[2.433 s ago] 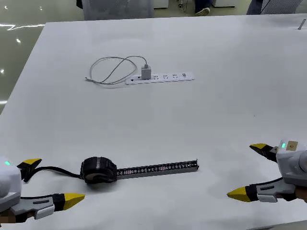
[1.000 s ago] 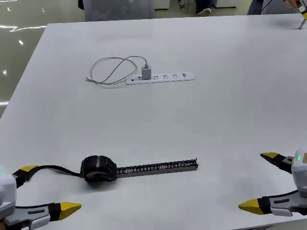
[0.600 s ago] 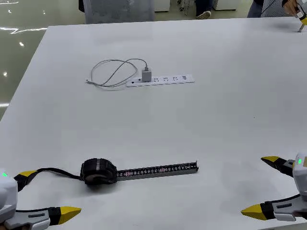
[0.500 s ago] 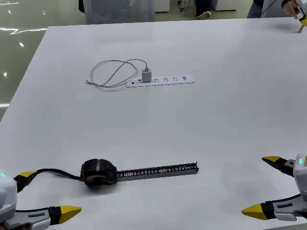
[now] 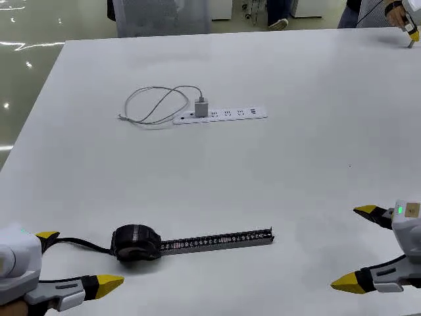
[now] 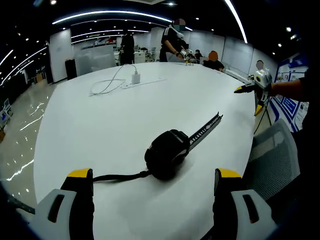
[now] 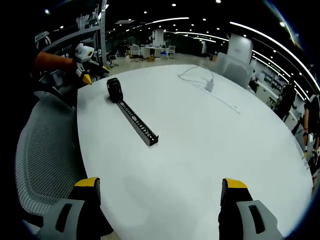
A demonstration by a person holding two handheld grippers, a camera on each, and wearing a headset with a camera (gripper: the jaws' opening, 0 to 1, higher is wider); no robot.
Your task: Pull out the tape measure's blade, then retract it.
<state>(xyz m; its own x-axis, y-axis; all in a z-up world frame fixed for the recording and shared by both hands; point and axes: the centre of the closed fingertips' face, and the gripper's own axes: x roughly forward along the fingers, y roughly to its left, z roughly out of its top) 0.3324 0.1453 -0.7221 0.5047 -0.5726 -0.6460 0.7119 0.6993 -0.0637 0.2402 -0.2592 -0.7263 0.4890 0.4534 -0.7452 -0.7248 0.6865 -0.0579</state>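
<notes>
One tape, one blade, one strap. One power strip. One plug. One white cord. Two tools: left tool, right tool. One bench.

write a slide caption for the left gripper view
Open left claw faces the tape measure, its blade extended across the table.

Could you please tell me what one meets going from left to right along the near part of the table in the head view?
left gripper → tape measure case → extended blade → right gripper
</notes>
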